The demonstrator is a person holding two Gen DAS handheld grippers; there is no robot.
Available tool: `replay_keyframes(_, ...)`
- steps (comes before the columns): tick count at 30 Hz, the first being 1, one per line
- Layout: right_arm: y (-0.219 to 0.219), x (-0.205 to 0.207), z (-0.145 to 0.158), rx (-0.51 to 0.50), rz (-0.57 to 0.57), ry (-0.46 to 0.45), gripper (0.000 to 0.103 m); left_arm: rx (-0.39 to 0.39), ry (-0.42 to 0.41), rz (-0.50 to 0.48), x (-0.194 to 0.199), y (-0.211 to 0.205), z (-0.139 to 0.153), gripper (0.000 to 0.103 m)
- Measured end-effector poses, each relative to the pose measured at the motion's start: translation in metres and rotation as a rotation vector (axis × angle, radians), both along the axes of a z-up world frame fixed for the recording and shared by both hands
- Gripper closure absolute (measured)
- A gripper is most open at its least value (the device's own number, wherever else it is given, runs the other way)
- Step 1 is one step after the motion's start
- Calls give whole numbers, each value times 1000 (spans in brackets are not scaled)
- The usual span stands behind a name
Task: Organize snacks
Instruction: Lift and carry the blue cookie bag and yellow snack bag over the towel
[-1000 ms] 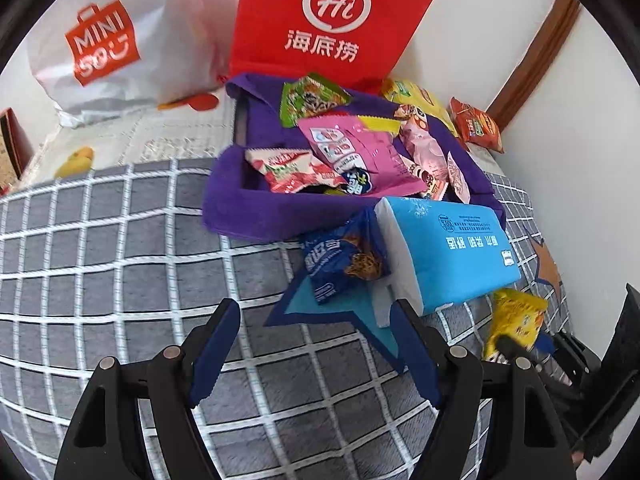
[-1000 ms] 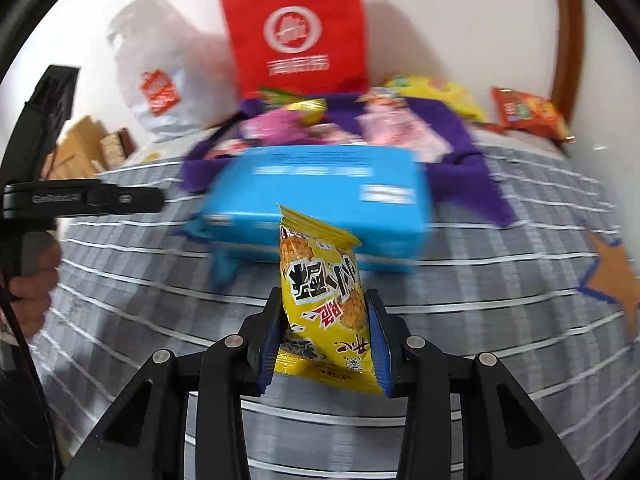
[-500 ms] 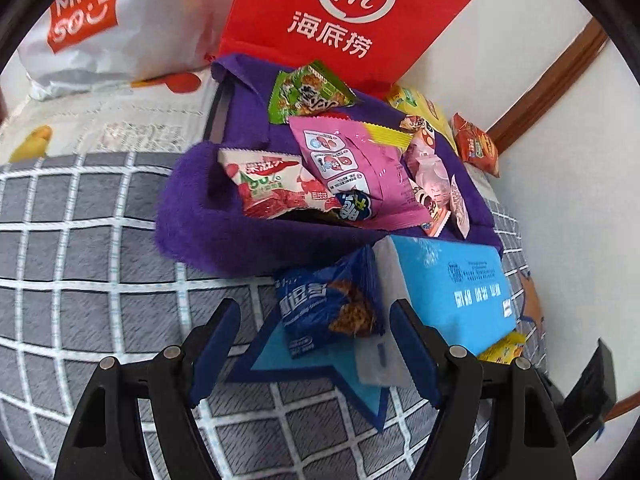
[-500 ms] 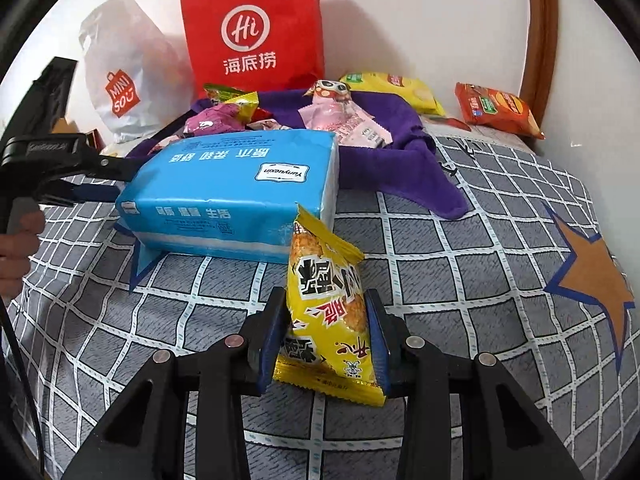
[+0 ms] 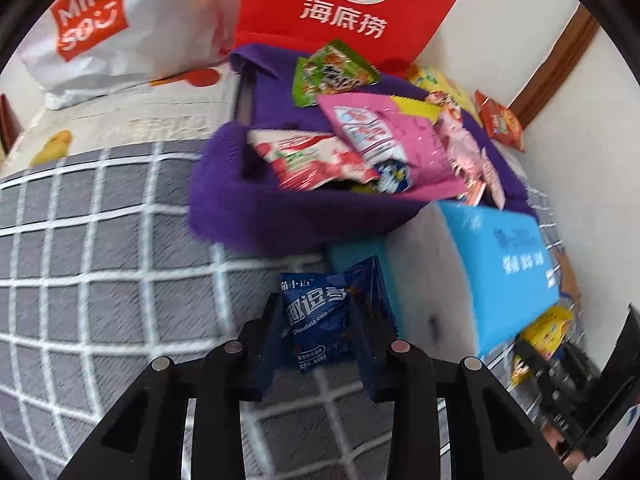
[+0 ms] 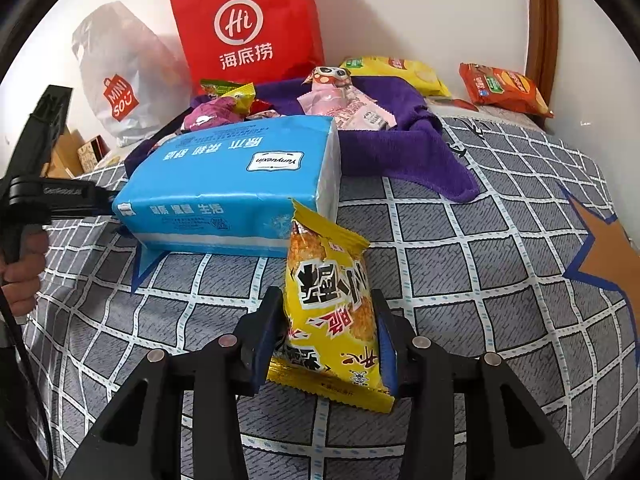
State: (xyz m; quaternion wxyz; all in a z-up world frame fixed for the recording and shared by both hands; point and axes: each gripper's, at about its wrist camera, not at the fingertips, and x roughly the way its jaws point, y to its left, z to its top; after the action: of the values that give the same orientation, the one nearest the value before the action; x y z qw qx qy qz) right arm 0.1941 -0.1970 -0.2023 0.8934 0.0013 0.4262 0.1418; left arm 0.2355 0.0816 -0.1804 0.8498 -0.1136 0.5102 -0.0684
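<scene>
My left gripper (image 5: 320,320) is shut on a dark blue chocolate-chip cookie packet (image 5: 328,316), just in front of a purple cloth basket (image 5: 240,208) heaped with snack packets, among them a pink one (image 5: 384,140) and a green one (image 5: 332,74). My right gripper (image 6: 326,328) is shut on a yellow snack packet (image 6: 332,312), held above the checked bedspread (image 6: 480,260). The basket also shows in the right wrist view (image 6: 400,148), behind a blue tissue pack (image 6: 236,184).
A red Hi paper bag (image 6: 248,24) and a white Miniso bag (image 6: 120,76) stand against the wall behind the basket. A yellow chip bag (image 6: 400,72) and an orange packet (image 6: 500,88) lie at the back right. The tissue pack (image 5: 504,264) lies right of the left gripper.
My left gripper has closed on the dark blue cookie packet, which lay free between its open jaws before. My right gripper keeps the yellow packet and has shifted slightly.
</scene>
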Motion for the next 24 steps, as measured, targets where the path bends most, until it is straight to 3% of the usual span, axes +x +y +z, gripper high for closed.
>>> replay_keyframes(4, 0, 0, 0, -3, 0, 2, 59, 44, 6, 14, -10, 9, 1, 69)
replay_keyframes(9, -1, 1, -1, 3, 1, 5, 59, 1, -4, 17, -13, 11, -3, 43)
replay_keyframes(16, -1, 1, -1, 12, 1, 8, 58, -8, -38, -18, -11, -5, -4, 28)
replay_keyframes(19, -1, 1, -2, 12, 1, 9, 58, 42, -55, -19, -9, -13, -5, 27)
replay_keyframes(24, 0, 1, -2, 8, 0, 9, 58, 250, -132, -24, -12, -30, -13, 28)
